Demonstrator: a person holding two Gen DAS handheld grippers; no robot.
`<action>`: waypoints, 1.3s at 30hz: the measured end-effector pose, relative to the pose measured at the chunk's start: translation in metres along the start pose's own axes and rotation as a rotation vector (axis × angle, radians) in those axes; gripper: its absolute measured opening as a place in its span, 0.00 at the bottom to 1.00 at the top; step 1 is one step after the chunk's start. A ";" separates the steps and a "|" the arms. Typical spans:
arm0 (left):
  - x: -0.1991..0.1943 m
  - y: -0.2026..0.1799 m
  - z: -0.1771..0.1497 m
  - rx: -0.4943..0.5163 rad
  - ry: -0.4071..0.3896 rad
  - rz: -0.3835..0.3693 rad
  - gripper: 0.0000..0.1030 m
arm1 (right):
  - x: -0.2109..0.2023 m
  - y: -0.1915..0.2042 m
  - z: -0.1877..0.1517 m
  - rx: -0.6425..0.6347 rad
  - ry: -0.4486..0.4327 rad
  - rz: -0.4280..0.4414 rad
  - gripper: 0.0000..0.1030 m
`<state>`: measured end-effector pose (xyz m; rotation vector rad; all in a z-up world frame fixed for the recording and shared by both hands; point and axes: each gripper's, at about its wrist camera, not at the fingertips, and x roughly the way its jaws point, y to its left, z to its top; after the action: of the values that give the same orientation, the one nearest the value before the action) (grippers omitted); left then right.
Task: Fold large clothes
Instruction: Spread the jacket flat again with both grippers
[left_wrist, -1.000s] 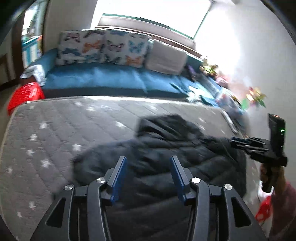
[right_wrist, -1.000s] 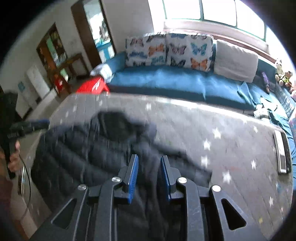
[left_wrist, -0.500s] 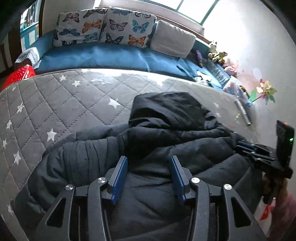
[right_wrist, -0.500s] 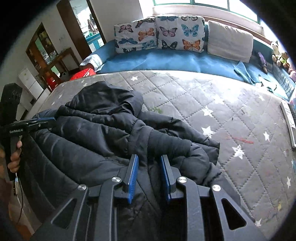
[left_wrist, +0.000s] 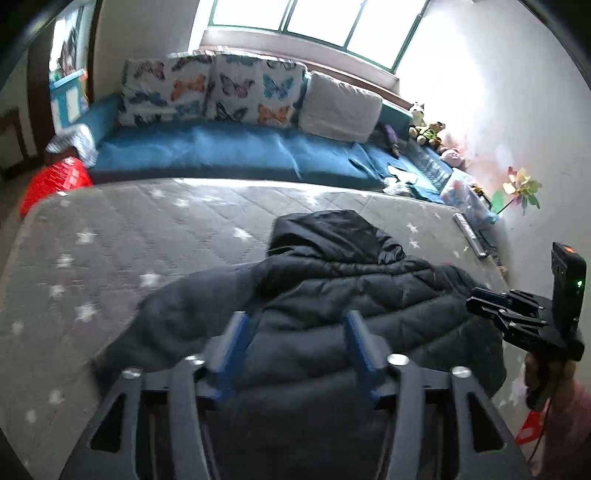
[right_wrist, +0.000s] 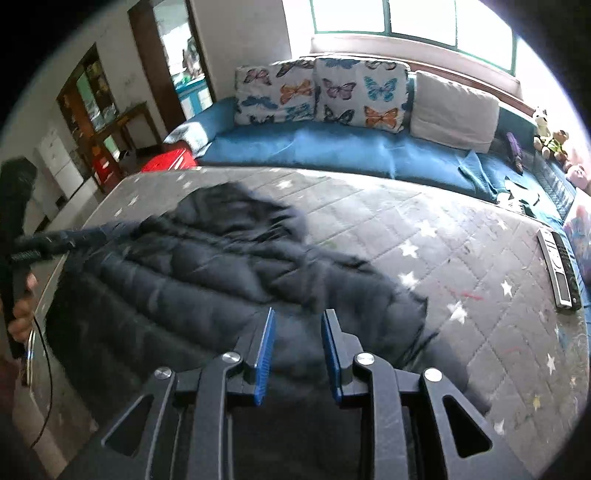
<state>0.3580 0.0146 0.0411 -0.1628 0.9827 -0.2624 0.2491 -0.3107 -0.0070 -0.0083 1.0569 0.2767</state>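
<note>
A grey star-quilted mattress (right_wrist: 461, 236) fills the foreground. Behind it runs a blue sofa (right_wrist: 332, 147) carrying butterfly cushions (right_wrist: 325, 94); a red crate (left_wrist: 55, 181) sits at the sofa's left end.

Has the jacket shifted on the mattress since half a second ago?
Cannot tell: the jacket only looks farther off; the cushions shifted too, so the camera moved.

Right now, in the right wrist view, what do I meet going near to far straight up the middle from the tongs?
Right tongs → dark padded jacket → grey star-quilted mattress → blue couch seat → butterfly cushions → window.
</note>
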 end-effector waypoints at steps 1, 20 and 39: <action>-0.013 -0.001 -0.010 0.012 -0.008 0.036 0.66 | -0.003 0.006 -0.003 -0.011 0.004 0.019 0.37; -0.014 0.027 -0.097 -0.004 0.069 0.099 0.66 | 0.022 0.066 -0.046 -0.068 0.098 -0.016 0.48; 0.009 0.032 -0.103 -0.021 0.080 0.104 0.68 | 0.035 0.079 -0.055 -0.110 0.111 -0.105 0.48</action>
<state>0.2813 0.0410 -0.0301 -0.1205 1.0702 -0.1639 0.1995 -0.2339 -0.0545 -0.1792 1.1463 0.2406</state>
